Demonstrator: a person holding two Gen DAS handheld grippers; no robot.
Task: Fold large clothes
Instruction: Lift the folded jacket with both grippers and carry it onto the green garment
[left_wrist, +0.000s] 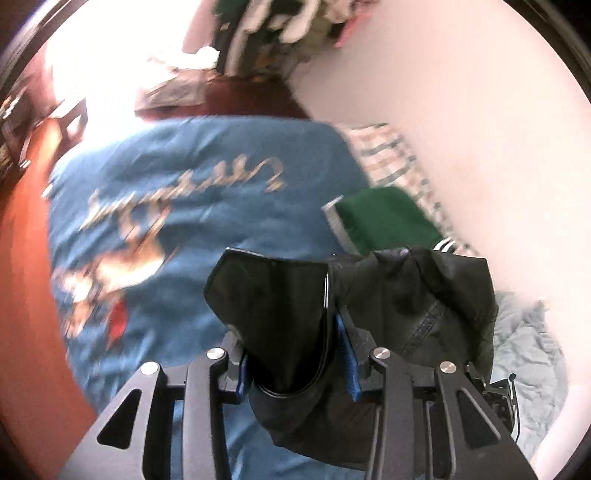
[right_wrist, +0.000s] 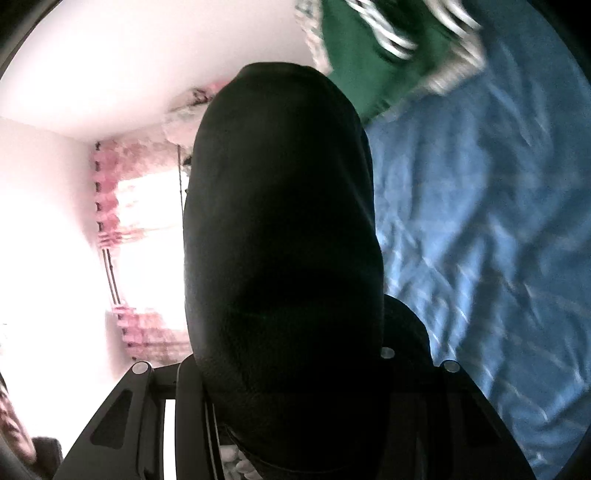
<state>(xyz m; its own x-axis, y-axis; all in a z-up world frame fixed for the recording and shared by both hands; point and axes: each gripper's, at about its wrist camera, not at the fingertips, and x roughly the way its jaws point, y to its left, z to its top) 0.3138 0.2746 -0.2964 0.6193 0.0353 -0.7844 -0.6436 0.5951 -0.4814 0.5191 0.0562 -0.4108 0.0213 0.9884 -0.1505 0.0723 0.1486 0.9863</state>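
In the left wrist view, an orange-brown floor (left_wrist: 26, 280) fills the left edge of the frame. Beside it, across the centre, lies a blue bedcover (left_wrist: 207, 206) printed with gold script and a blurred figure. At the lower centre the left gripper (left_wrist: 295, 363) is clamped on a black garment (left_wrist: 280, 317), a thick bunch of the cloth squeezed between its blue-padded fingers (left_wrist: 348, 369) and spilling up and to the right. Just above that bunch, right of centre, a folded green garment (left_wrist: 384, 221) with white stripes rests on the bed, with a checked cloth (left_wrist: 391, 155) behind it against a pale wall (left_wrist: 480, 129).

In the right wrist view, a bright window with a pink curtain (right_wrist: 110, 206) occupies the left. The black garment covers the centre from top to bottom, draped over the right gripper (right_wrist: 291, 398), whose jaws grip it though the fingertips are buried in cloth. The green garment sits at the upper right, the blue bedcover down the right side.
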